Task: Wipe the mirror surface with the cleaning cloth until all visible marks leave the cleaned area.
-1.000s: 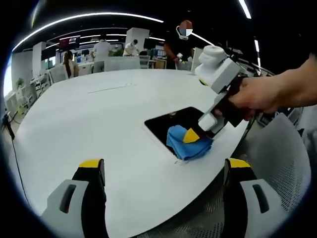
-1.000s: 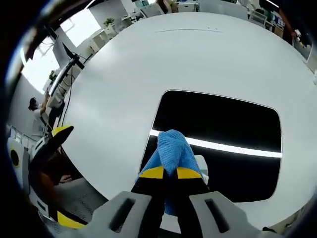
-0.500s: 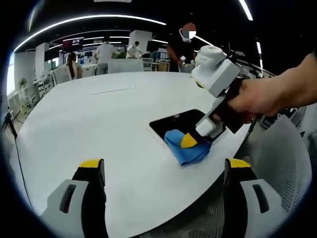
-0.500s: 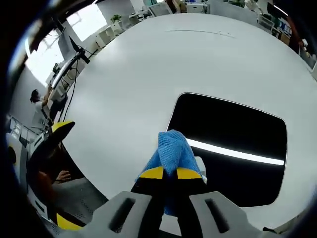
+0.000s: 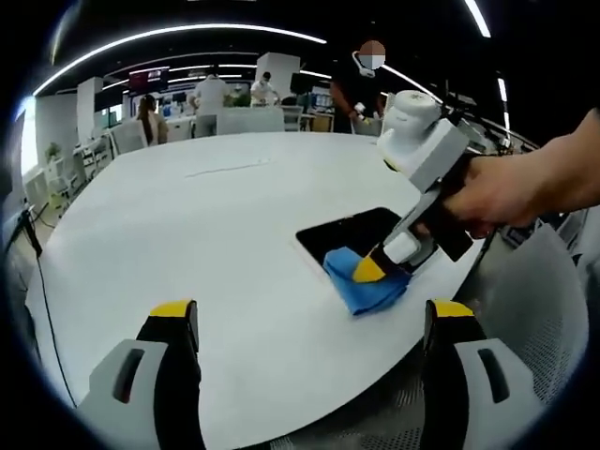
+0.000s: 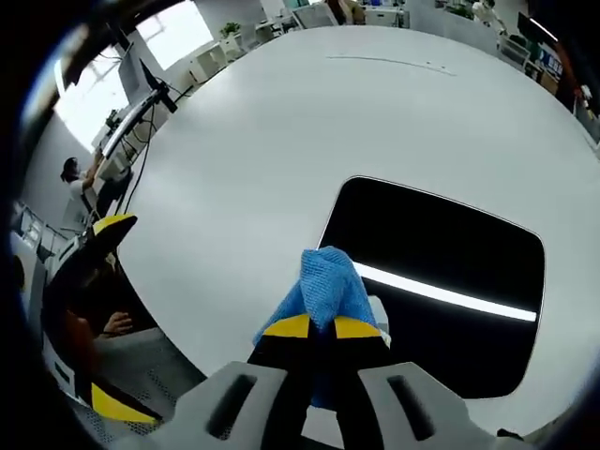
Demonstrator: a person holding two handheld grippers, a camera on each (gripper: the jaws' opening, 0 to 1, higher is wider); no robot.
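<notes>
A dark rectangular mirror (image 6: pixel 441 281) lies flat on the white table (image 6: pixel 281 122) and reflects a bright ceiling light strip. My right gripper (image 6: pixel 322 327) is shut on a blue cleaning cloth (image 6: pixel 328 286), whose free end rests at the mirror's near left edge. In the left gripper view the mirror (image 5: pixel 352 232) lies to the right, with the blue cloth (image 5: pixel 361 281) at its near corner under the right gripper (image 5: pixel 367 272), held by a person's hand (image 5: pixel 506 192). My left gripper (image 5: pixel 305 314) hangs open over the table's near side, well apart from the mirror.
The table's rounded edge (image 5: pixel 375 375) runs close to the mirror's near side. A mesh chair (image 5: pixel 548 309) stands beyond it at the right. Several people (image 5: pixel 211 92) stand far behind the table. Desks and a monitor arm (image 6: pixel 131 117) lie off the table's left side.
The right gripper with the cloth has slid off the mirror's glass toward its near left corner. The left gripper's camera has shifted slightly.
</notes>
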